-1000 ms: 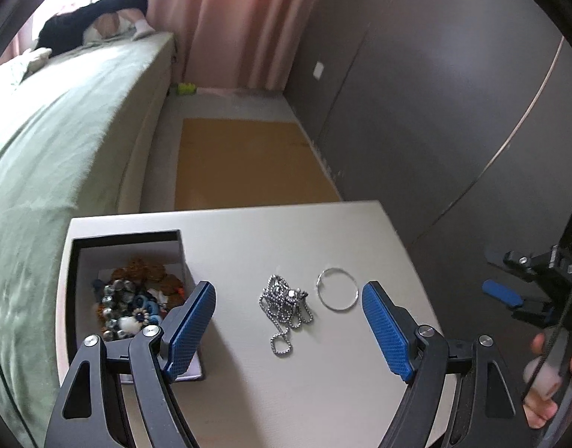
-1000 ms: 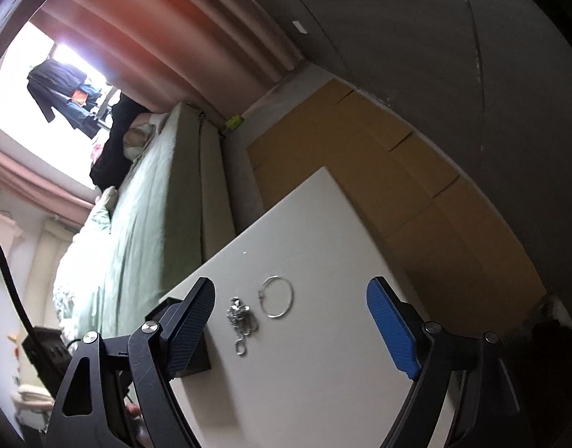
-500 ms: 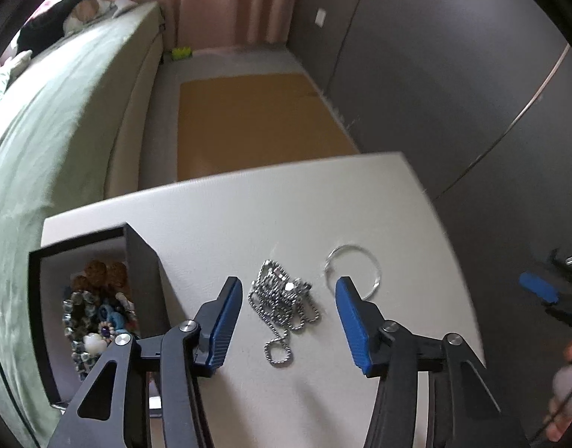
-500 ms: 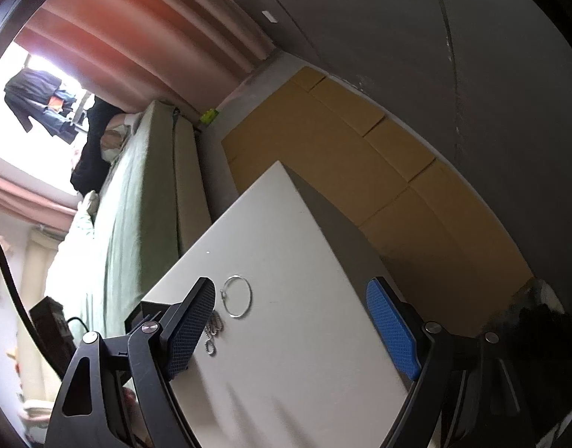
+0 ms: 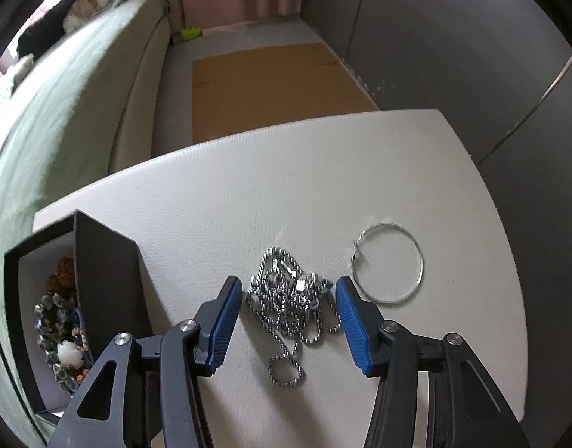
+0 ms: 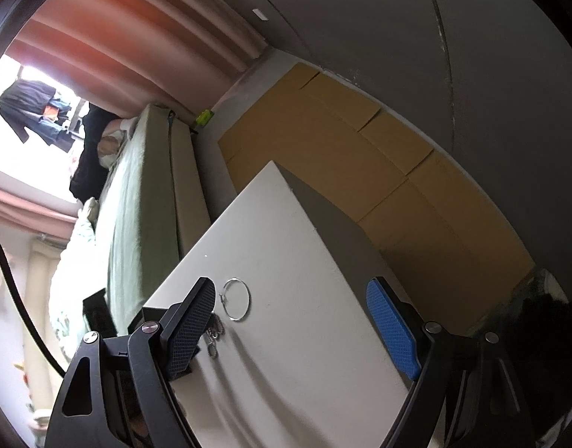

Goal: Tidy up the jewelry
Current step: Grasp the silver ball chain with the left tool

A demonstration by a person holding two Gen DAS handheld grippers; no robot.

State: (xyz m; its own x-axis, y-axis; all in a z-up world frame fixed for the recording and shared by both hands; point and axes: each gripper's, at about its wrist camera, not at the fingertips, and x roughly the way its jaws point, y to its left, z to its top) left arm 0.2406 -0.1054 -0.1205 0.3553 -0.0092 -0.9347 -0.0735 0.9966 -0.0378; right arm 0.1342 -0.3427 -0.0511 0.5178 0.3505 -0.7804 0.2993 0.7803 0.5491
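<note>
Straddling the tangled silver ball-chain necklace (image 5: 291, 298) on the white tabletop (image 5: 286, 194), your left gripper (image 5: 289, 321) has partly closed, pads apart from it; your right gripper (image 6: 291, 330) stands spread, empty.

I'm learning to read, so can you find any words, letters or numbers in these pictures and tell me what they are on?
There are none to read.
The black box is plain, with no label on the wall that shows.
The white table, the ball chain and the silver hoop carry no writing.
The small green thing on the floor is too small and blurred to tell.
</note>
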